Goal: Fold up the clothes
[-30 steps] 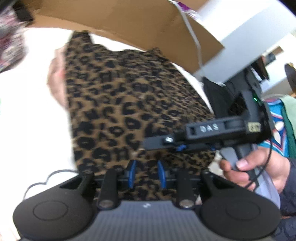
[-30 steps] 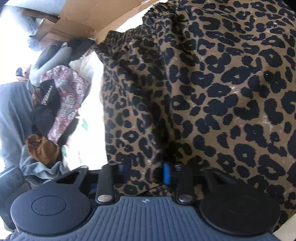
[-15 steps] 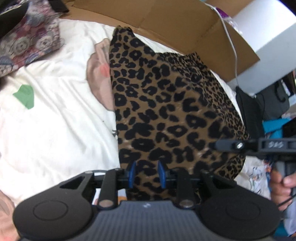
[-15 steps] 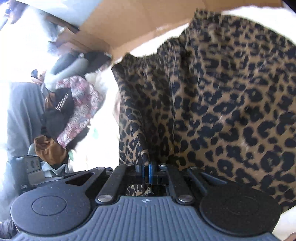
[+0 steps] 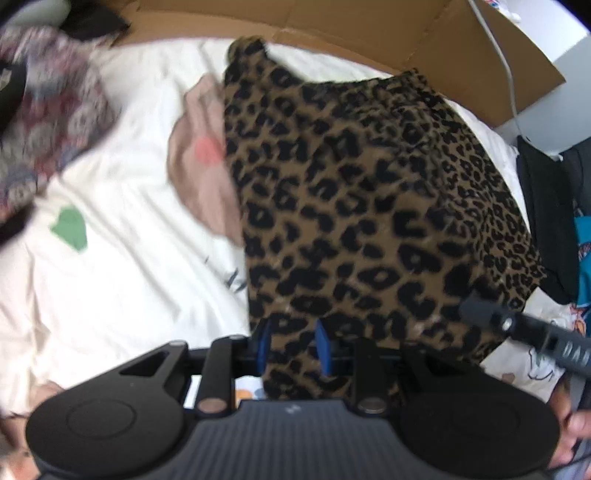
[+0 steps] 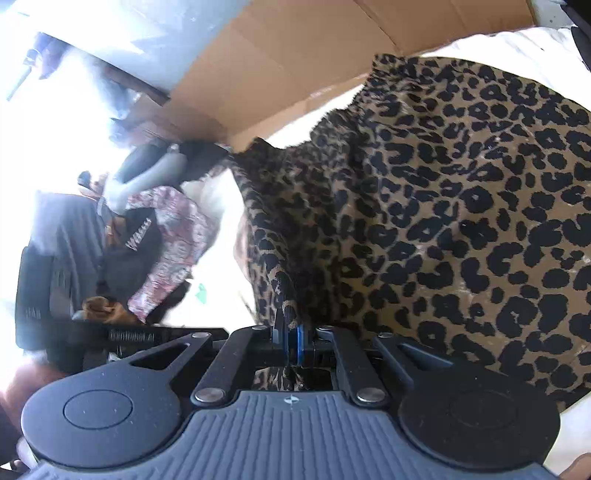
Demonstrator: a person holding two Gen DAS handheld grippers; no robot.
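A leopard-print garment [image 5: 369, 206] lies spread across a white bed sheet [image 5: 122, 258], brown with black spots, one corner reaching up toward a flattened cardboard box [image 5: 369, 33] at the far edge of the bed.

The left tongs [image 5: 291, 345] sit at the garment's near edge. Their two blue fingers [image 5: 263, 343] stand apart, with spotted fabric lying between them, not pinched.

The right tongs [image 6: 289, 341] are closed tight on a bunched fold of the same garment, and the cloth rises from the grip in a narrow ridge. In the left wrist view the right tongs' black body comes in from the lower right, over the garment's near right corner, with a person's hand [image 5: 574, 424] below it.

A pale pink cloth [image 5: 199, 173] pokes out from under the garment's left side. A pile of patterned clothes [image 5: 48, 122] sits blurred at the far left of the bed.
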